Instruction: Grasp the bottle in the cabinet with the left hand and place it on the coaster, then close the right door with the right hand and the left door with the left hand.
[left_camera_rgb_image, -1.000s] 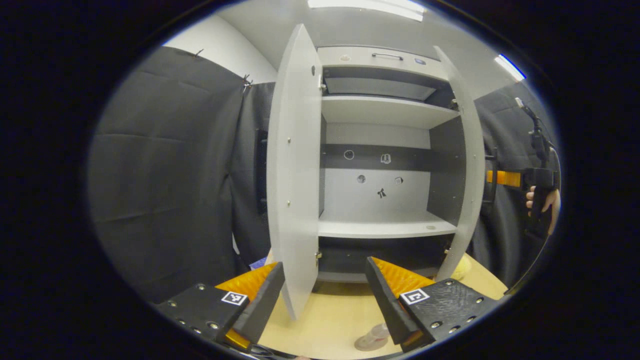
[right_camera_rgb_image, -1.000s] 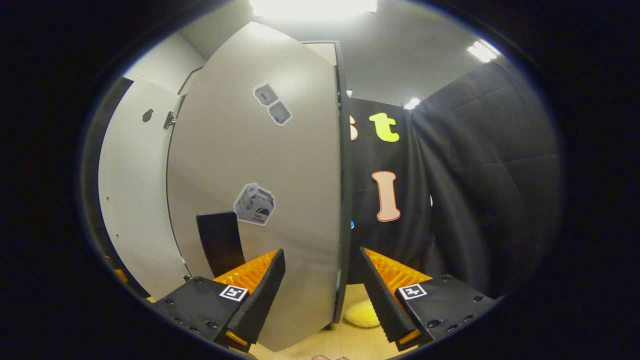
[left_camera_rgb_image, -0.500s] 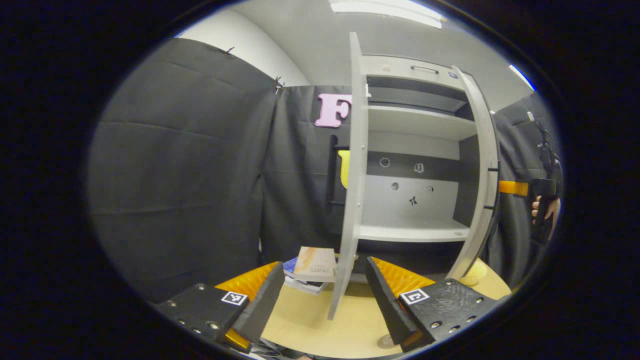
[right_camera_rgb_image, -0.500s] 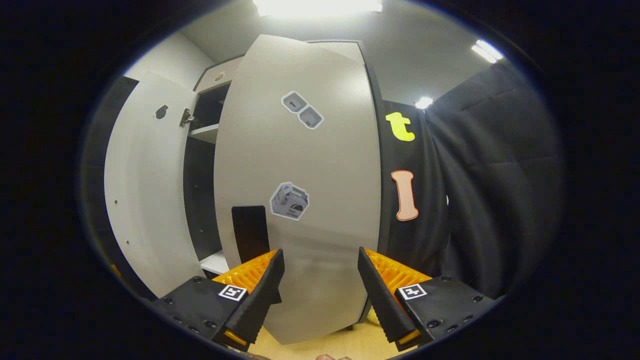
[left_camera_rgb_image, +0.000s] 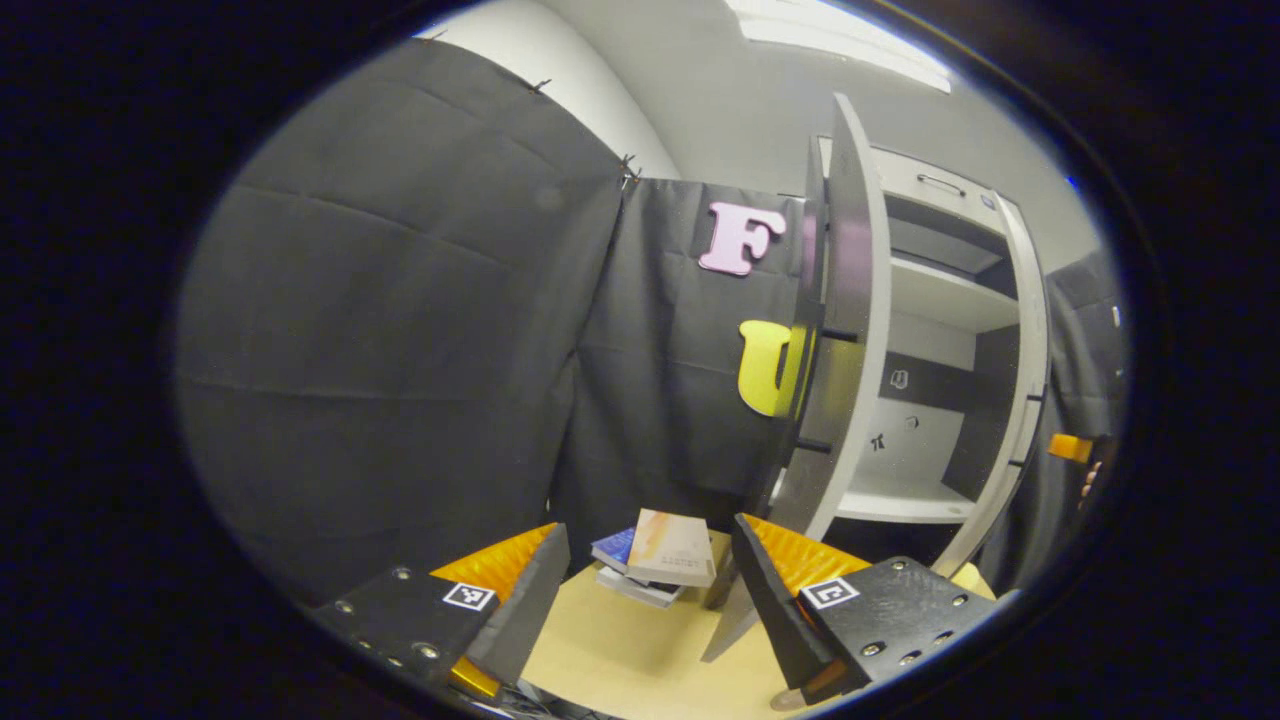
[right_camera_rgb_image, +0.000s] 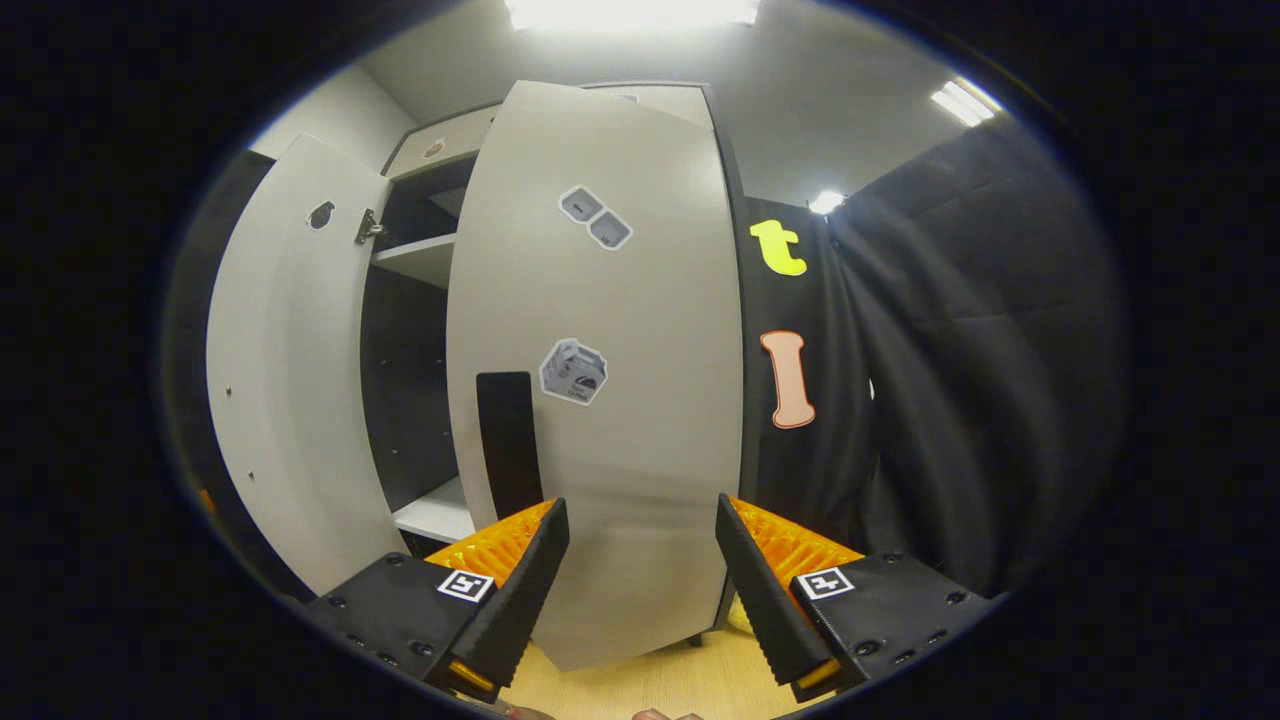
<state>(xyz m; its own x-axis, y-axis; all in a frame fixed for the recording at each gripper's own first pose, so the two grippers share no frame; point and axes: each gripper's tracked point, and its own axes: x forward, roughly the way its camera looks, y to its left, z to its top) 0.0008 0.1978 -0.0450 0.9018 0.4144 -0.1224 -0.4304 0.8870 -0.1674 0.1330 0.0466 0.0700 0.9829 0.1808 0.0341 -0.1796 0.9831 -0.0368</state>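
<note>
Currently both tools, left (left_camera_rgb_image: 645, 590) and right (right_camera_rgb_image: 640, 585), are held agape and empty before the cabinet (right_camera_rgb_image: 420, 260), whose right door (right_camera_rgb_image: 600, 400) is seen half-shut.

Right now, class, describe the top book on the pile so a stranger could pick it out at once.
Start at the tall cabinet with its doors open. On the table beside the left door lies a small pile of books. The top book has a pale cover with an orange wash; those under it are blue and grey.
</note>
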